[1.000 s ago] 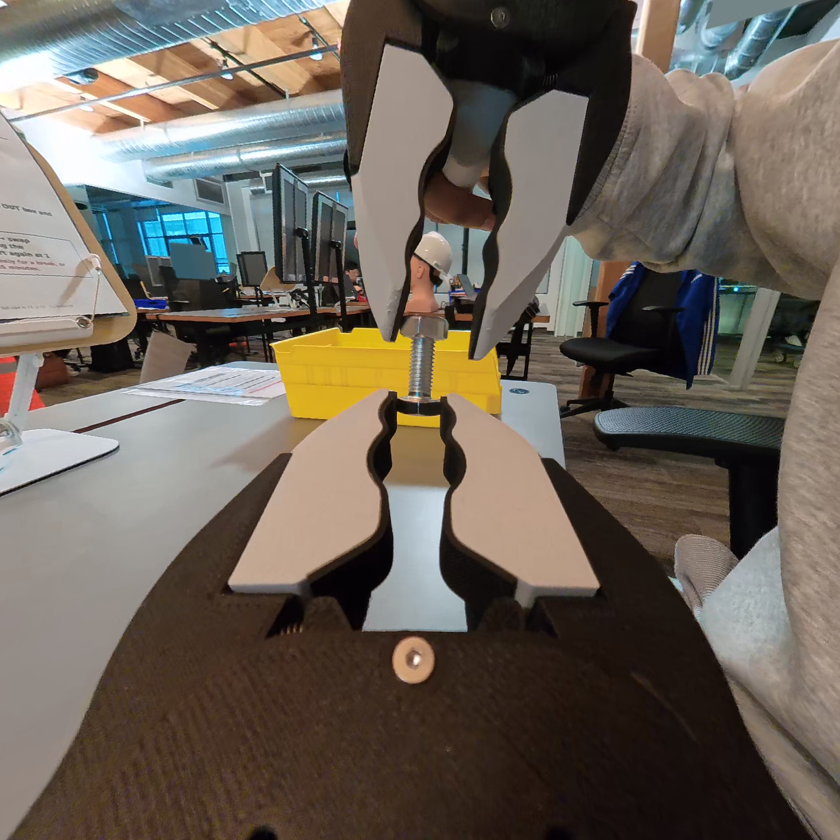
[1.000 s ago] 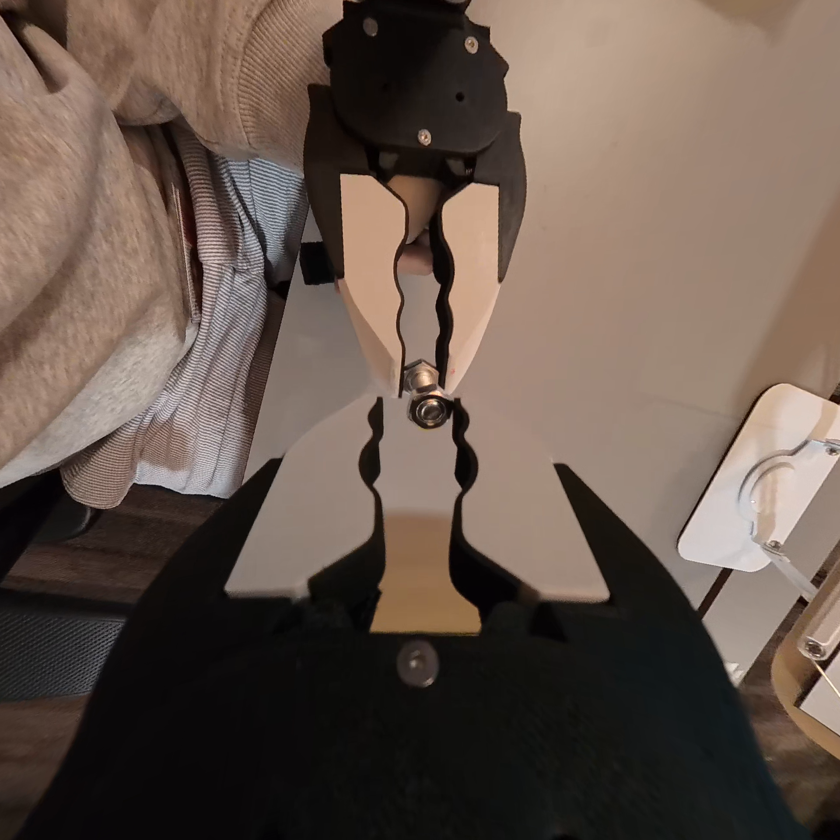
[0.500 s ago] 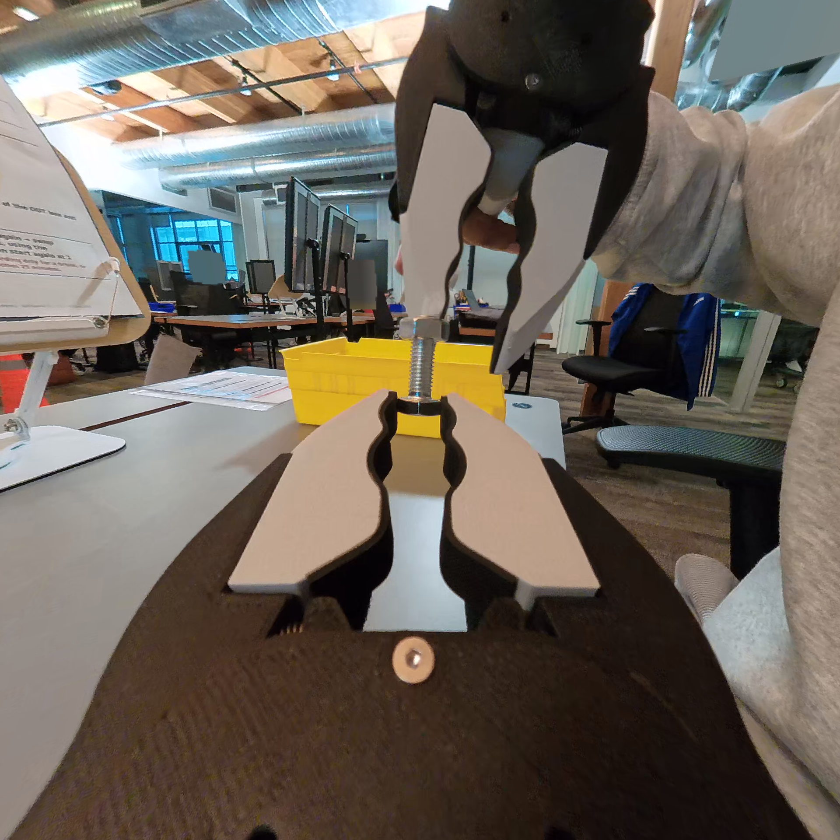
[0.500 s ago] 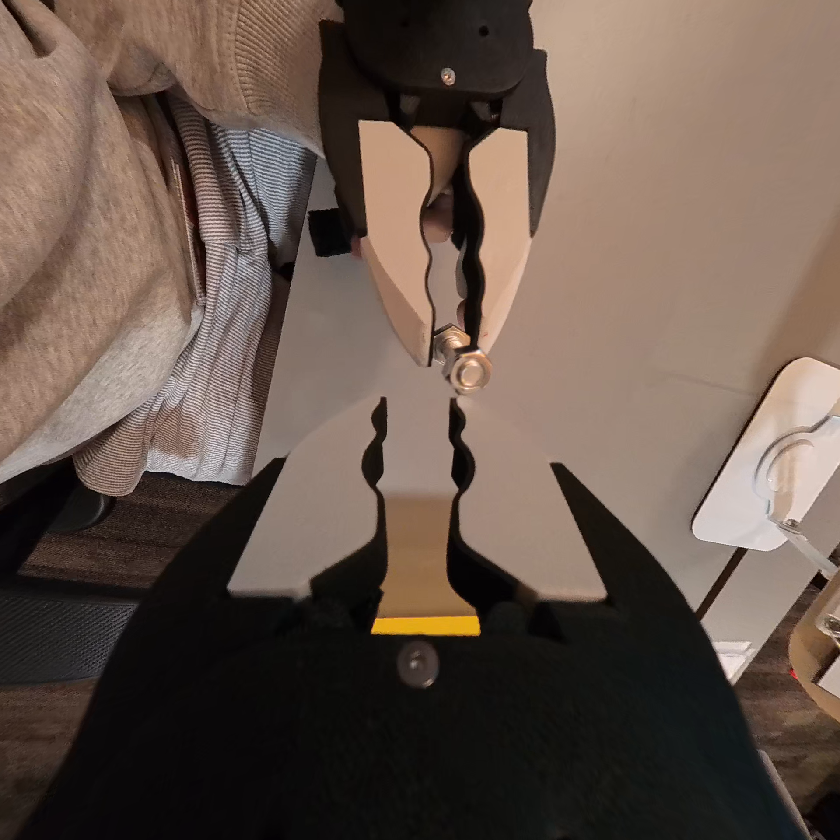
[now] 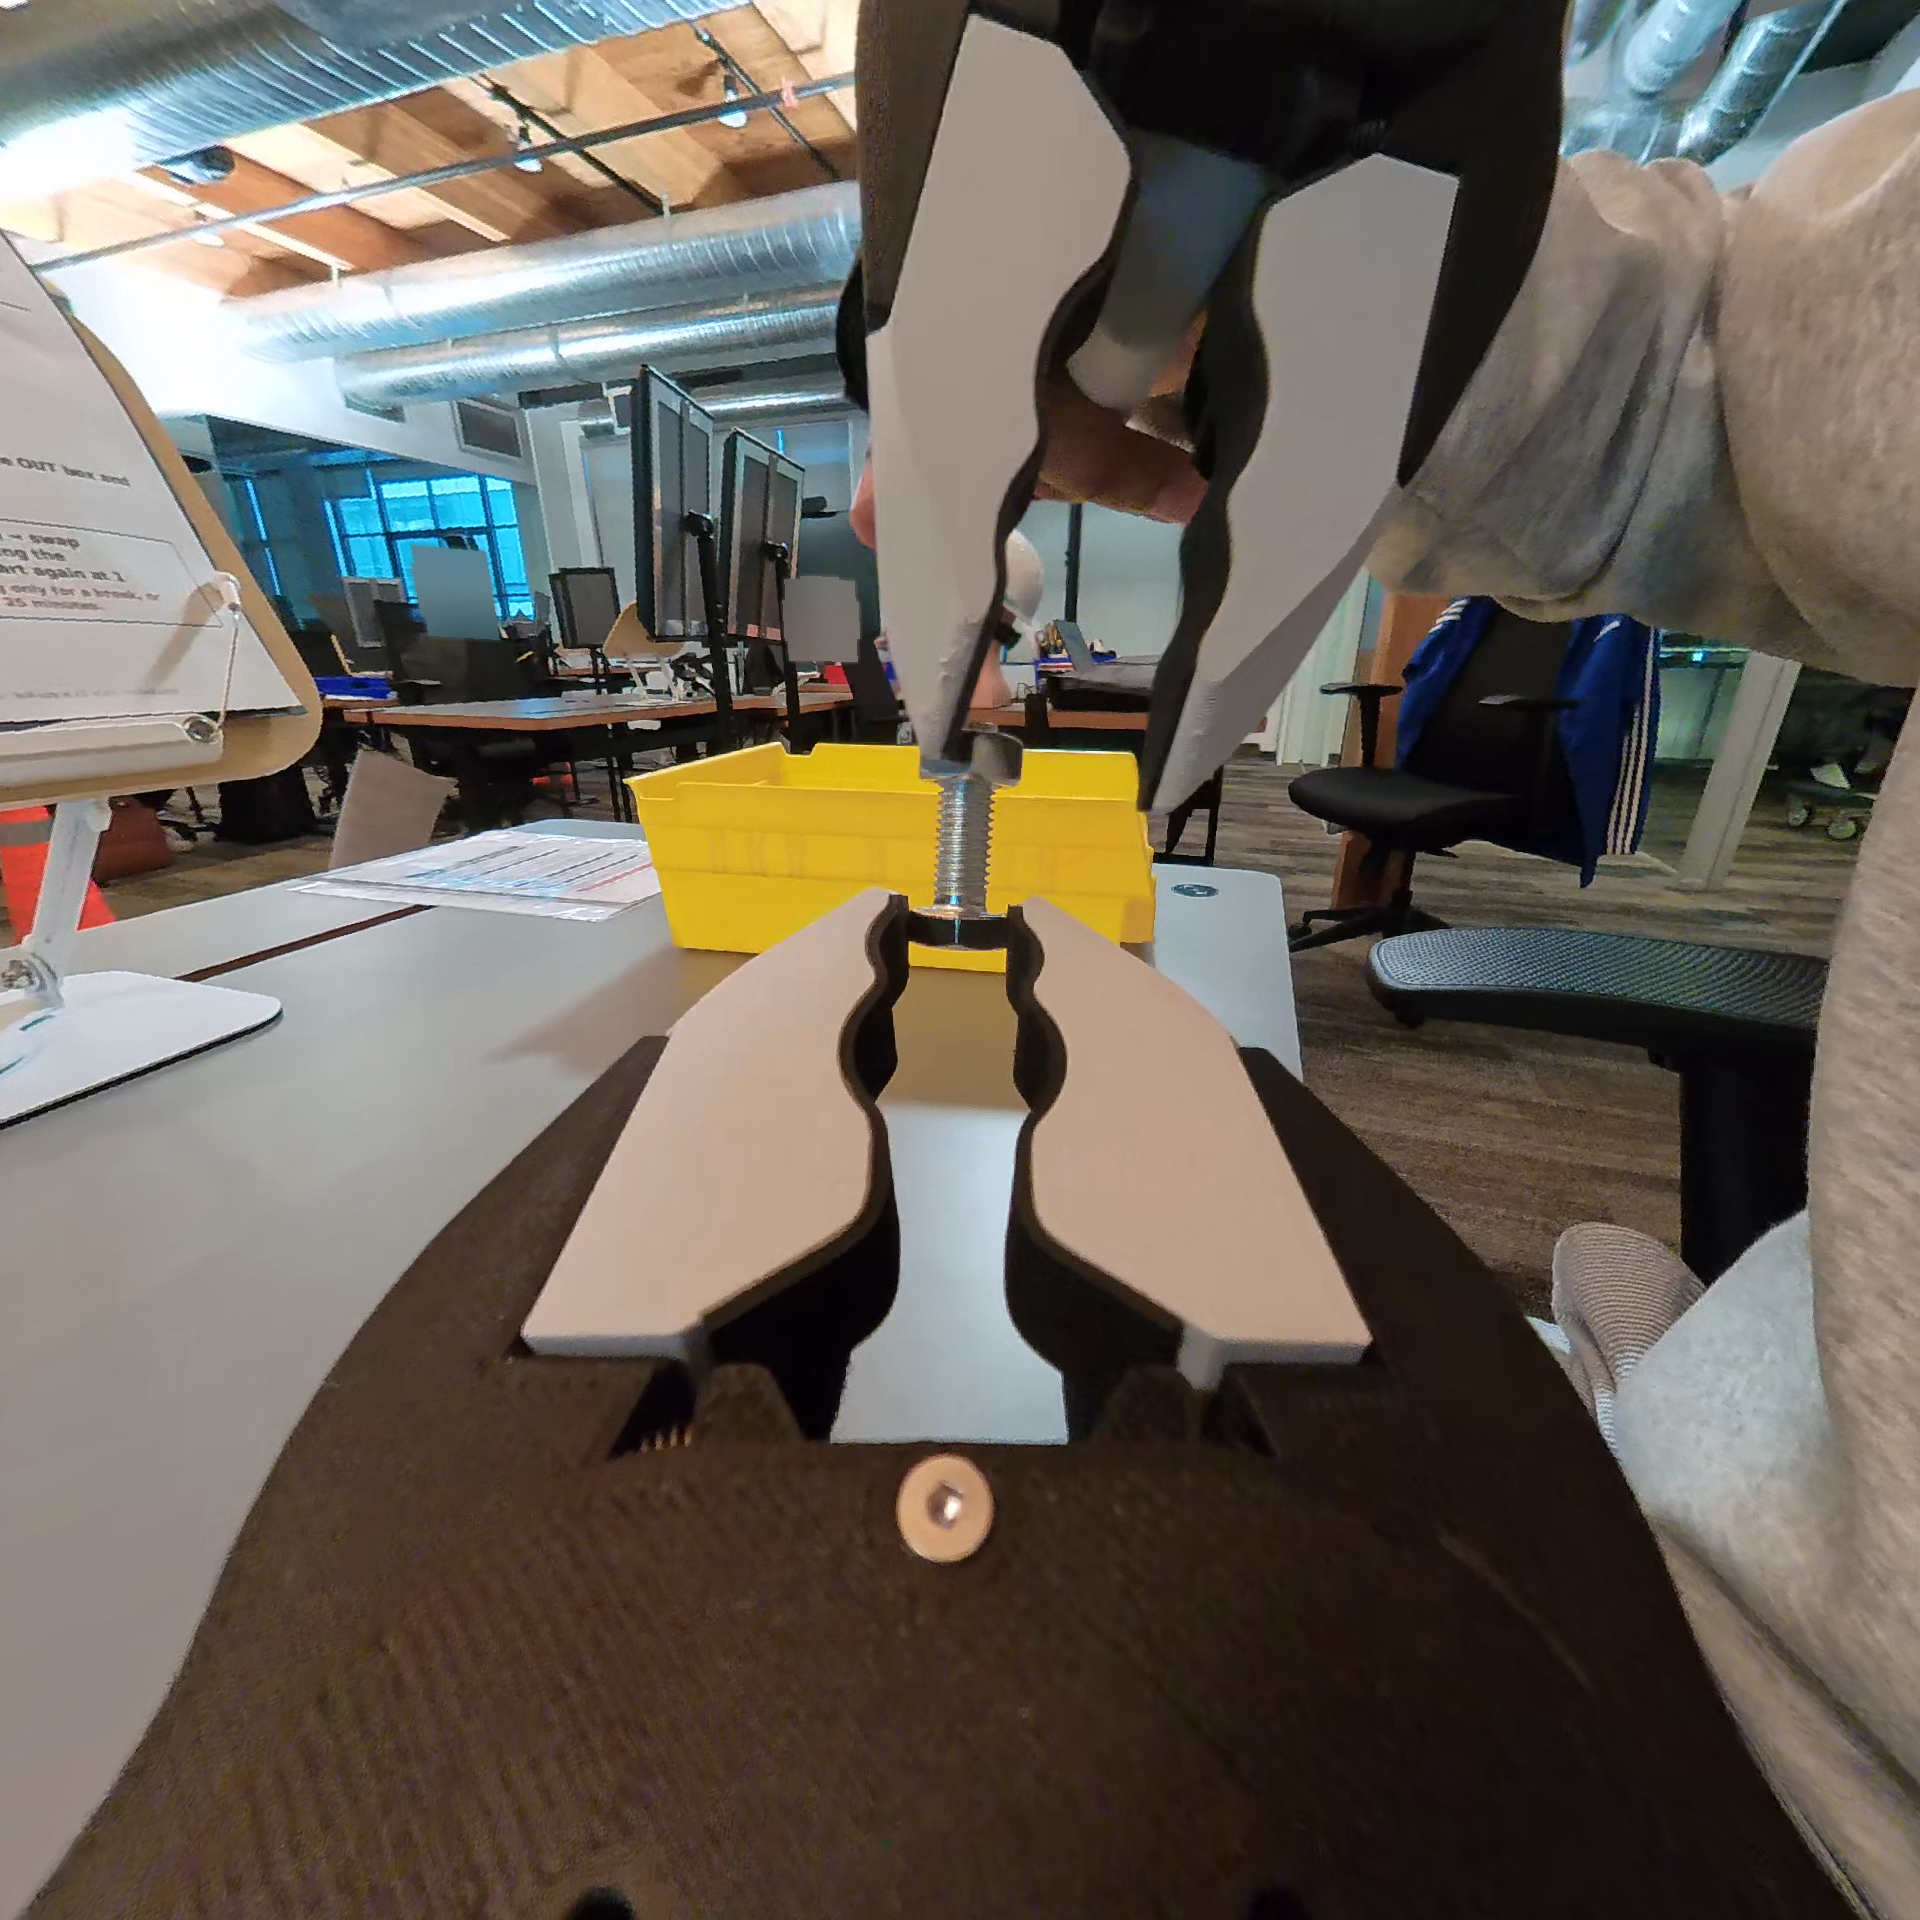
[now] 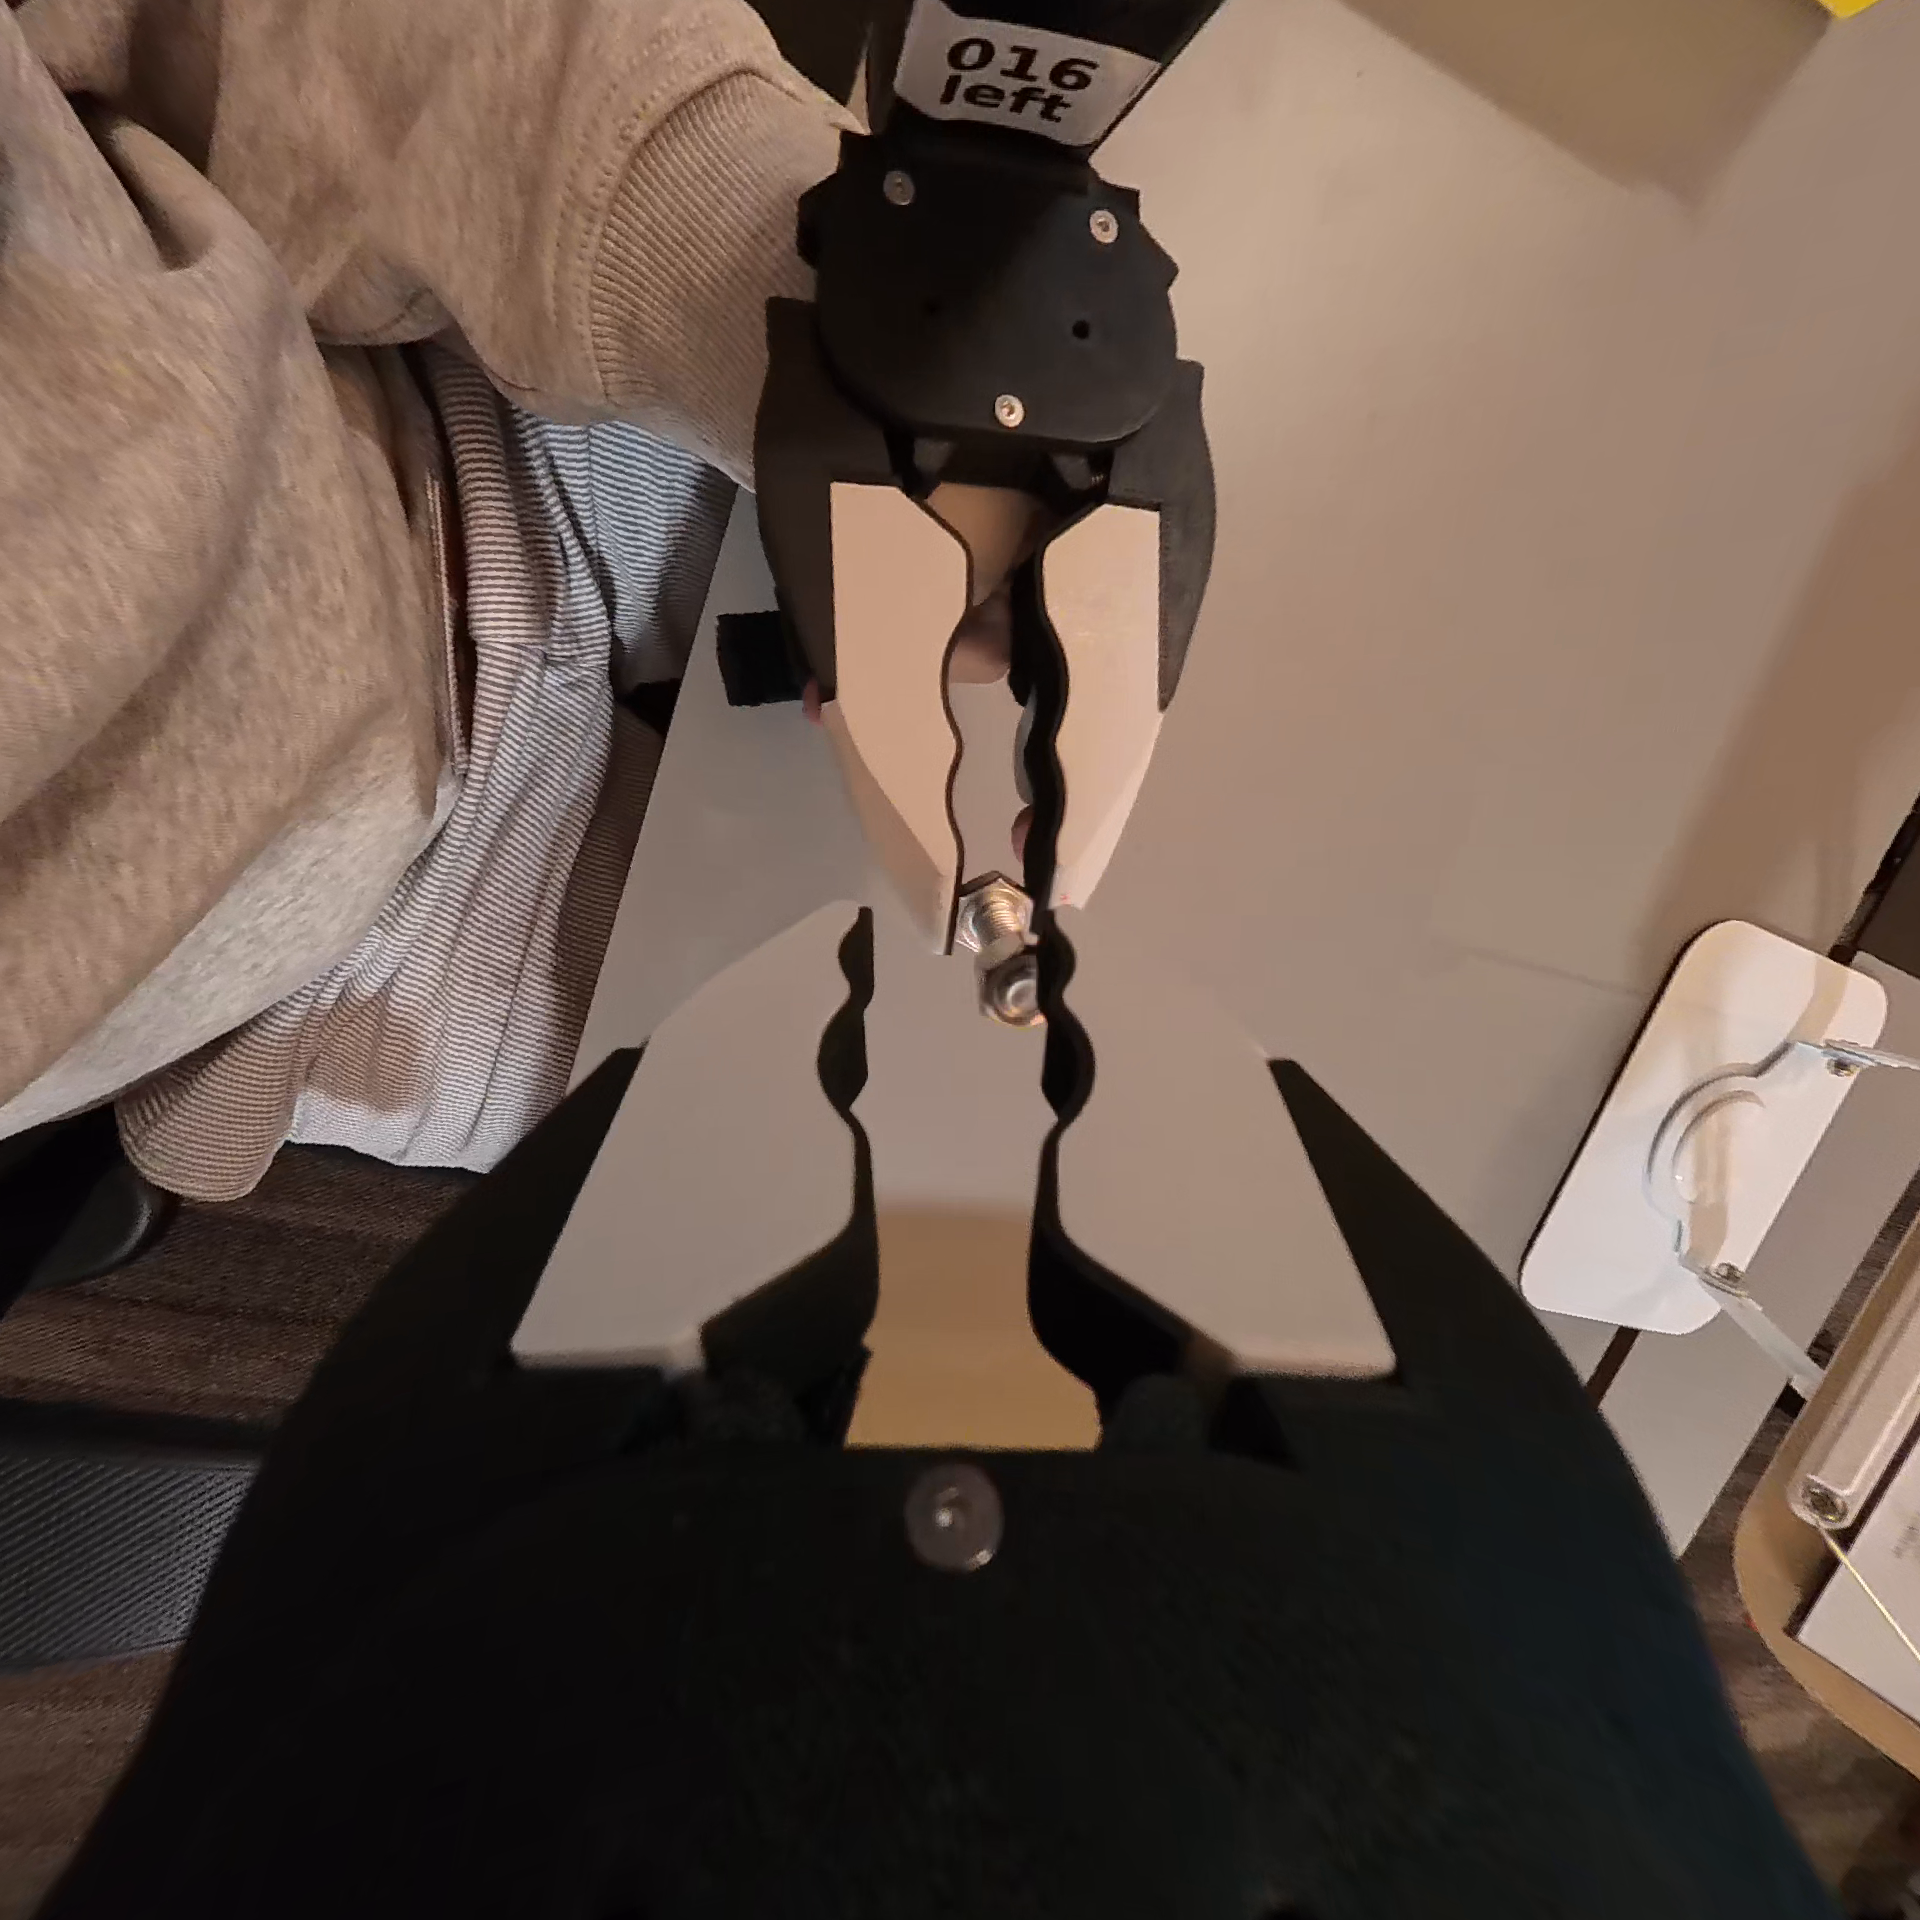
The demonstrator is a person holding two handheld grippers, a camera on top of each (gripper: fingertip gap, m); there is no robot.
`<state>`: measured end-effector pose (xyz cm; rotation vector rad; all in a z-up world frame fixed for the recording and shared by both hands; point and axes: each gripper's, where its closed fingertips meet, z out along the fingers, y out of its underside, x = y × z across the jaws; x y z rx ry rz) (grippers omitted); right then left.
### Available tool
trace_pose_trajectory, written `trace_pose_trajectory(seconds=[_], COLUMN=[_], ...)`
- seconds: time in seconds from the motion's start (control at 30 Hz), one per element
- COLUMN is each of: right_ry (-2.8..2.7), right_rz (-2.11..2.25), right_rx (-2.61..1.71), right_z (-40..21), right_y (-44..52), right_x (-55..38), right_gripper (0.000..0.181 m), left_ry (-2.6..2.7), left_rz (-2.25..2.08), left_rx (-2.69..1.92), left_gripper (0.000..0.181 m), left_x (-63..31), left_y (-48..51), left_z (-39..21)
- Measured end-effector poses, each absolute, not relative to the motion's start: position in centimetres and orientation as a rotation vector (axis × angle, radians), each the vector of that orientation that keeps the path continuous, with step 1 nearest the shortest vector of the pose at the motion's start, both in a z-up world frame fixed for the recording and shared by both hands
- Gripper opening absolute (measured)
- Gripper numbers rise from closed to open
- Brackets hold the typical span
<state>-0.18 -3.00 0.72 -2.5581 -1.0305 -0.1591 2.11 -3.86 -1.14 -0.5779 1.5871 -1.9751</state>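
the left gripper [image 5: 961, 930] is clamped on the bolt [image 5: 964, 847], upright above the grey table [image 5: 312, 1091] before the yellow bin [image 5: 810, 831]. steel, stiff, slick on the threads; best gripped at the nut [image 5: 971, 762]. right gripper [image 5: 1049, 774], jaws apart, has returned since half a second ago, one fingertip touching.

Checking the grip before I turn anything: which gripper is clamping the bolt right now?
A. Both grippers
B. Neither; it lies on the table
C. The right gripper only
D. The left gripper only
D: the left gripper is shut on the lower end of the upright bolt, while the right gripper is open above it, with one fingertip at the nut and the other well clear.
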Motion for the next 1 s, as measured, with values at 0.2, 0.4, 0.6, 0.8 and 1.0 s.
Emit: trace_pose_trajectory(seconds=[0.2, 0.4, 0.6, 0.8, 1.0], right_ry=[-1.003, -0.993, -0.997, -1.027, -1.037], right_rz=[-0.183, -0.188, -0.192, -0.160, -0.159], right_rx=[-2.597, -2.618, -2.623, -2.595, -2.547], right_z=[0.4, 0.1, 0.1, 0.3, 0.9], right_y=[-3.1, -3.5, -3.9, -4.0, -3.1], right_x=[1.3, 1.8, 1.7, 0.4, -0.4], right_gripper=[0.031, 0.031, 0.029, 0.027, 0.029], left_ry=[1.550, 1.556, 1.521, 1.521, 1.561], left_rz=[-2.004, -1.986, -1.977, -1.966, -1.946], left_rx=[-0.583, -0.603, -0.616, -0.641, -0.611], left_gripper=[0.019, 0.019, 0.018, 0.018, 0.018], left_x=[2.0, 2.3, 2.5, 2.7, 2.6], left_y=[-3.4, -3.3, -2.9, -2.7, -3.3], left_z=[-0.7, -0.9, -0.6, -0.8, -1.2])
